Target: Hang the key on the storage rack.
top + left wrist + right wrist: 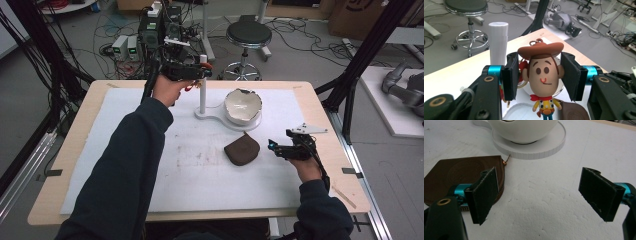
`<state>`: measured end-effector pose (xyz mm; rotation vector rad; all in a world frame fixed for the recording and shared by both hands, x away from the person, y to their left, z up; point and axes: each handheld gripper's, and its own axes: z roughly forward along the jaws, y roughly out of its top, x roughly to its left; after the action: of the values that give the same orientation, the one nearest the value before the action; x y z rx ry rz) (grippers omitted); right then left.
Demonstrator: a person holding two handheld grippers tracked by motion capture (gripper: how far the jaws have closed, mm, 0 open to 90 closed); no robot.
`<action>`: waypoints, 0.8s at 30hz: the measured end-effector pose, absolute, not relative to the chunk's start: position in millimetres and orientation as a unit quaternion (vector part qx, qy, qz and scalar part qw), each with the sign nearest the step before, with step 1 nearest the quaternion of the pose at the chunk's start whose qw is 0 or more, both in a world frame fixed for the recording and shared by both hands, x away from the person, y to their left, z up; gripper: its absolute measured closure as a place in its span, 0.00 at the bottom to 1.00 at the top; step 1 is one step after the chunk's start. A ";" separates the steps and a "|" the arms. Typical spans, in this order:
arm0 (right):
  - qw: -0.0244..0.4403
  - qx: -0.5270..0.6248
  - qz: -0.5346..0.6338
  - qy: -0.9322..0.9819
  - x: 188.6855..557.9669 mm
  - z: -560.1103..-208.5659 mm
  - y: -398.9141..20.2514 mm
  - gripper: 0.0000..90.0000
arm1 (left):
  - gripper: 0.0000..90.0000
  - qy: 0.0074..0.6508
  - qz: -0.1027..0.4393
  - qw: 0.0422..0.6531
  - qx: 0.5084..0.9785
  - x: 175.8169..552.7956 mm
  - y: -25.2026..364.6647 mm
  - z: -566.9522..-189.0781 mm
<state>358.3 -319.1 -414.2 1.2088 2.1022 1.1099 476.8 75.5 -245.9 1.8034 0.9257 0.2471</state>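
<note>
While the left gripper (543,75) is raised beside the white post (498,42), its jaws pinch the head of a cowboy keychain (543,75), lightly, both pads touching. Right gripper (544,195) sits low over the tabletop (544,220), jaws wide apart, holding nothing, brown pouch (461,173) just beside one jaw, bowl (242,105) beyond

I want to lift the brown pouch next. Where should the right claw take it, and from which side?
Grip the brown pouch by its zipper edge, the side nearest the open right claw. The pouch lies flat on the white mat, so come in low from its right, one jaw above that edge and one slid beneath it. The bowl behind it stands apart, so it should not interfere.
</note>
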 end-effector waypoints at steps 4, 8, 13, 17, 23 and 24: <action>0.233 0.442 0.404 0.766 358.7 -414.5 -319.4 0.18 | 0.57 0.387 0.097 0.525 0.752 476.3 76.0 -245.5; 0.231 0.442 0.405 0.767 358.8 -414.6 -318.9 0.18 | 0.61 0.388 0.107 0.533 0.745 475.0 79.8 -242.6; 0.233 0.441 0.404 0.767 359.0 -414.9 -318.9 0.18 | 0.61 0.384 0.115 0.546 0.736 471.3 84.9 -236.6; 0.230 0.441 0.403 0.769 358.5 -414.8 -317.8 0.18 | 0.61 0.380 0.116 0.559 0.728 469.1 88.9 -233.1; 0.229 0.443 0.404 0.767 359.0 -415.2 -317.8 0.18 | 0.61 0.371 0.115 0.571 0.723 463.3 88.9 -228.3; 0.229 0.443 0.404 0.767 359.0 -415.2 -317.8 0.18 | 0.61 0.370 0.117 0.571 0.723 463.3 88.4 -228.4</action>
<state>359.0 -317.8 -415.2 1.2183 2.1118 1.1106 463.3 88.4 -228.4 1.6974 0.8687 0.2738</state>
